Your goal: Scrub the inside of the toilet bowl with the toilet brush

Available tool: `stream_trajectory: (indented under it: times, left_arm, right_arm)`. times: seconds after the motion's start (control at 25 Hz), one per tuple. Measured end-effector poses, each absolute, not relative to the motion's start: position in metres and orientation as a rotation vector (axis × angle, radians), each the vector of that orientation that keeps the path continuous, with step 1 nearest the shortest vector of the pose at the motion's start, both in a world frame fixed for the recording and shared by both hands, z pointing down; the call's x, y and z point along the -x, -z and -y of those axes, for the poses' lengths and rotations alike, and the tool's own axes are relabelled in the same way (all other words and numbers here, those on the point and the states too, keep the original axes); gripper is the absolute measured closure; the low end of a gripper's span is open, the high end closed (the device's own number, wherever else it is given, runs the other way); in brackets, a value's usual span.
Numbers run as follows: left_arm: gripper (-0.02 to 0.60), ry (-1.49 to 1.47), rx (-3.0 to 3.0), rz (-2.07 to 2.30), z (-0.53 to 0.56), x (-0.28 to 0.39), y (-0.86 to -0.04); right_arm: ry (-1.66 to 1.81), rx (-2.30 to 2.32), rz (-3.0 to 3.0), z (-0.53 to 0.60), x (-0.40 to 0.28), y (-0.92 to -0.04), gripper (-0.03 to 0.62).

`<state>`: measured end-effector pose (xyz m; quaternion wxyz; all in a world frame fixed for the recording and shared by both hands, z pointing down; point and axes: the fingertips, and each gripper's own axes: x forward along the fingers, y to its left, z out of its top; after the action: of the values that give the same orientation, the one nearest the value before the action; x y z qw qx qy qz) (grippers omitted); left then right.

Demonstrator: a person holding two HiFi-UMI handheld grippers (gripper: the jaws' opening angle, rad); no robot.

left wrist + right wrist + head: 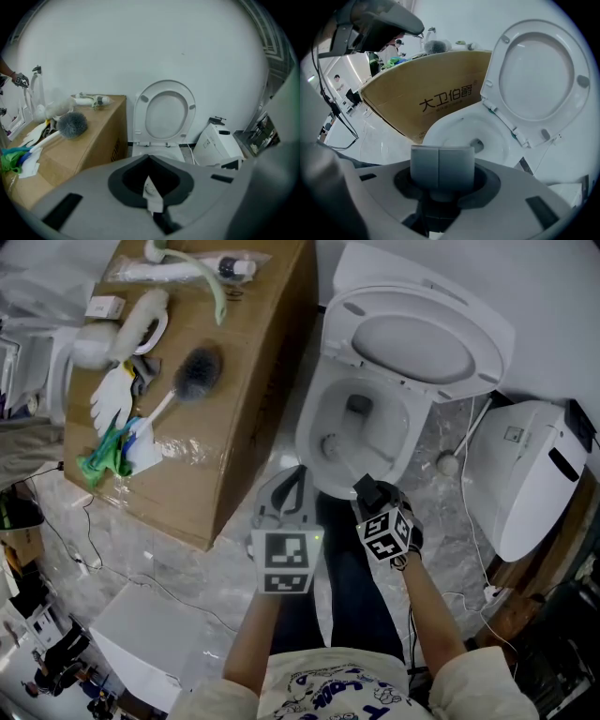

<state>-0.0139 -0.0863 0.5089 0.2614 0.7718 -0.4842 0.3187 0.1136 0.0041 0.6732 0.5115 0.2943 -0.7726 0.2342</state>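
Note:
The white toilet stands with lid and seat [417, 338] raised, and its bowl [349, 427] is open just ahead of both grippers. The toilet brush [195, 371], with a grey bristle head and white handle, lies on the cardboard box [253, 427] to the left; it also shows in the left gripper view as the brush [72, 124] and far off in the right gripper view as the brush [436, 46]. My left gripper [296, 472] hovers at the bowl's near rim, shut and holding nothing. My right gripper [364, 487] is beside it, over the rim, also shut and holding nothing.
On the box lie a white bottle [141, 320], a green cloth [108, 454] and a packaged tool [187, 268]. A white bidet unit [534, 474] leans right of the toilet, with a hose beside it. A white carton [141, 634] and cables sit on the floor at the left.

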Motion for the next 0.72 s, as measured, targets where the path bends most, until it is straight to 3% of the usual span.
stream_trajectory:
  times: [0.72]
  left_arm:
    - [0.580,-0.885,-2.083,1.292,0.080,0.009,-0.519]
  right_arm:
    - [-0.568,-0.769,1.756,0.037,-0.129,-0.720,0.427]
